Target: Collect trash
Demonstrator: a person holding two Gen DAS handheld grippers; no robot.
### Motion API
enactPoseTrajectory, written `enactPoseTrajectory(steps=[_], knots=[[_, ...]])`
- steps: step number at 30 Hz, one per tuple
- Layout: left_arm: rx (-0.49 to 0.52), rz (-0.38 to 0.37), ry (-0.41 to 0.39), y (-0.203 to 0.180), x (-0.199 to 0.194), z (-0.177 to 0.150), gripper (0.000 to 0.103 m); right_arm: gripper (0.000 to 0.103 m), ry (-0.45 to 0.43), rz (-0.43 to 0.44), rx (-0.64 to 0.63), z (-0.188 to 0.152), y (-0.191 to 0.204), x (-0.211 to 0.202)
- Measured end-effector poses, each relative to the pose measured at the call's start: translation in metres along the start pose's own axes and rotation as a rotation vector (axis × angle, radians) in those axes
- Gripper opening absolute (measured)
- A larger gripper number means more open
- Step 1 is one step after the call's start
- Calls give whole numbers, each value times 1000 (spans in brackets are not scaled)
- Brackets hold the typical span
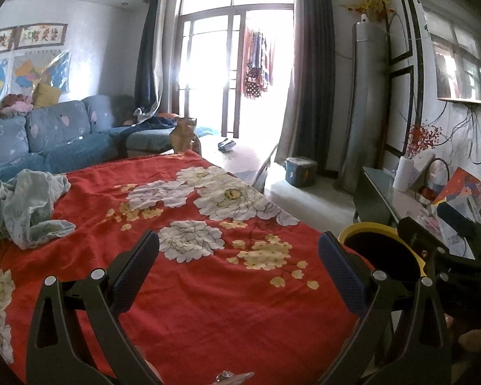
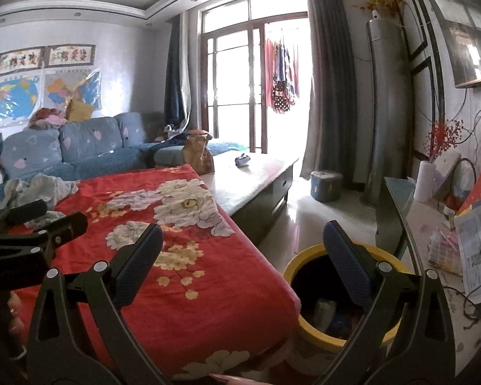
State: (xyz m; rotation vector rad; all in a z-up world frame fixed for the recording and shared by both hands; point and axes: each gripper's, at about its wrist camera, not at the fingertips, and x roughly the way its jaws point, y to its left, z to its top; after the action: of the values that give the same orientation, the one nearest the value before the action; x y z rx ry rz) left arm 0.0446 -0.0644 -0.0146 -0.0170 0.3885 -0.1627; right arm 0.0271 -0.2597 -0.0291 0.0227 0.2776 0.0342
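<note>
My left gripper (image 1: 239, 243) is open and holds nothing, hovering over a table draped in a red floral cloth (image 1: 208, 288). My right gripper (image 2: 243, 232) is open and holds nothing too, spanning the cloth's right edge and a yellow bin (image 2: 304, 264) on the floor. The bin has a black liner, and some wrappers (image 2: 325, 311) lie at its bottom. In the left wrist view the bin (image 1: 368, 228) stands just right of my right finger. A small crumpled blue-white item (image 2: 242, 160) lies on the low table beyond. Each gripper shows at the edge of the other's view.
A crumpled pale cloth (image 1: 25, 205) lies on the red cloth's far left. An orange bag (image 2: 197, 150) stands at its far end. A blue sofa (image 1: 57, 131) lines the left wall. A glass side table (image 2: 433, 224) with papers and a white vase is on the right.
</note>
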Motion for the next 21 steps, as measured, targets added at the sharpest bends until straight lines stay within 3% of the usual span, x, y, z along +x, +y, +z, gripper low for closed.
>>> enactPoseTrajectory(steps=[21], knots=[[3, 2, -7, -3, -4, 2, 97, 92, -1, -11, 18, 3, -3, 0]])
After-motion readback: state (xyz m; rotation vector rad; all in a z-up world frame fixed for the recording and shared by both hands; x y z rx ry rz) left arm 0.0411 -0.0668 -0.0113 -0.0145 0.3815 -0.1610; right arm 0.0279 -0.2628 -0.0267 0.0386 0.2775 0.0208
